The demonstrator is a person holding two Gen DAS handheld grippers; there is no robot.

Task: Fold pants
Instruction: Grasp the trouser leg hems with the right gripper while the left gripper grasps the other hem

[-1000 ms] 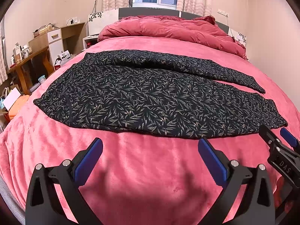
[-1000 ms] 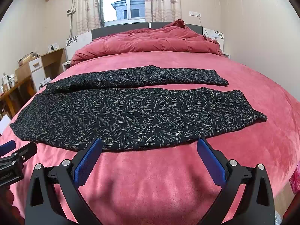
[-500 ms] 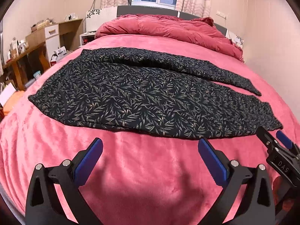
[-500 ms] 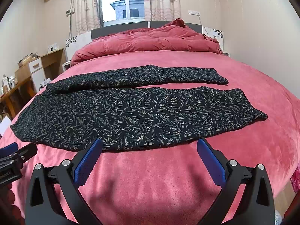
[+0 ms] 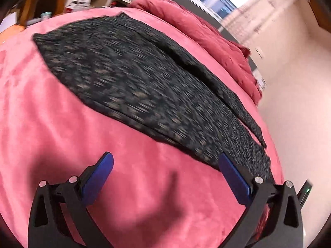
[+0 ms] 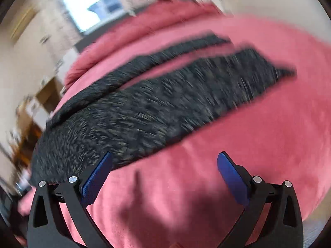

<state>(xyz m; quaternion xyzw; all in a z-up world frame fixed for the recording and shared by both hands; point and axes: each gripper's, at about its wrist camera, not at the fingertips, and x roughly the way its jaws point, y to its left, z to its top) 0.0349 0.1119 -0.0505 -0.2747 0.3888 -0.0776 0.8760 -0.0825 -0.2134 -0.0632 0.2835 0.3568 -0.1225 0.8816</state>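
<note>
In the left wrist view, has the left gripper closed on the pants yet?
No. The left gripper is wide open, its blue fingers apart over bare pink blanket, with the pants lying beyond them.

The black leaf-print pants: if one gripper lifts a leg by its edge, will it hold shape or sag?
The black leaf-print pants lie flat and thin on the pink bedspread, so they would probably sag limply from any pinch. They look light; the open left gripper and right gripper should lift them easily. The plush cover might cling slightly.
</note>
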